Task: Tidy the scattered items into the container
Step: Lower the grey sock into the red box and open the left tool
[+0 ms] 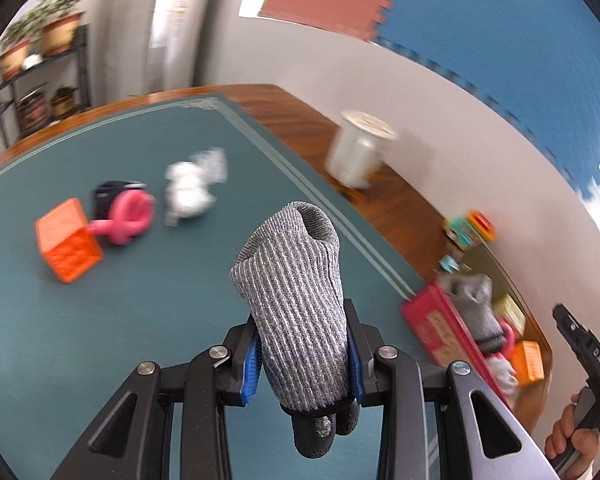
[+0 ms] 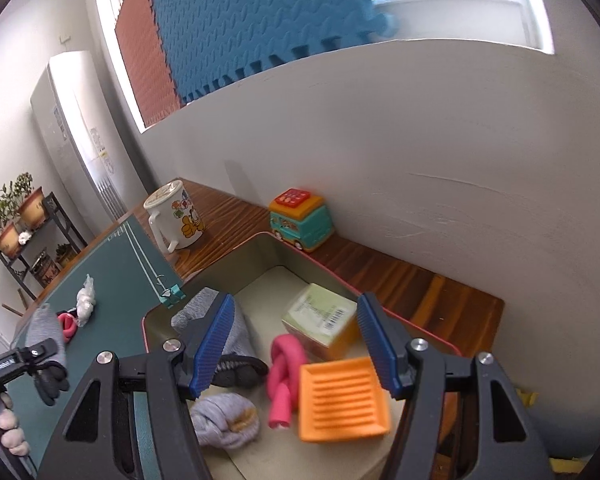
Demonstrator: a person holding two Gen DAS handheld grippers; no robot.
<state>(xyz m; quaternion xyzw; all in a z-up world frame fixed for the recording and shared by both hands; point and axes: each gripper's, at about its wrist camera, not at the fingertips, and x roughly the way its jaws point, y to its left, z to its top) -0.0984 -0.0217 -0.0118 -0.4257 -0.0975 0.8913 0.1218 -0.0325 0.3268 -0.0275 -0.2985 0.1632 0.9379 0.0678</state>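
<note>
Left gripper (image 1: 305, 364) has its blue ribbed pads pinched tight on a grey sock (image 1: 296, 296), a ribbed knit tube with a dark toe hanging below the jaws and its open cuff standing up in the middle of the left wrist view. Beneath it lies the smooth teal mat (image 1: 120, 320) with pale border lines, and there is plenty of bare mat in the lower left.

Still out on that mat at centre left: an orange cube (image 1: 66, 240) with embossed faces, a glossy pink ring toy (image 1: 126, 218) touching it, a dark object just behind, and a crumpled white plastic bag (image 1: 192, 188) beside them, all blurred.

At lower right, the container (image 1: 432, 328) shows a red outer wall, sitting just past the mat's edge on the wood-grain tabletop (image 1: 380, 200). A white mug (image 1: 358, 152) stands near the wall.

Over in the right wrist view, the right gripper (image 2: 296, 344) hangs over the tin with its ridged blue pads spread wide, nothing pressed between them. Inside the pale, rounded-corner tin (image 2: 256, 276): a second grey sock (image 2: 228, 324) draped at the left rim, a balled sock (image 2: 226, 424), a twisted pink foam piece (image 2: 282, 376), a slatted orange block (image 2: 342, 400) and a yellow-green box (image 2: 320, 320). A toy bus (image 2: 302, 220) sits behind the far rim, against the white wall.
</note>
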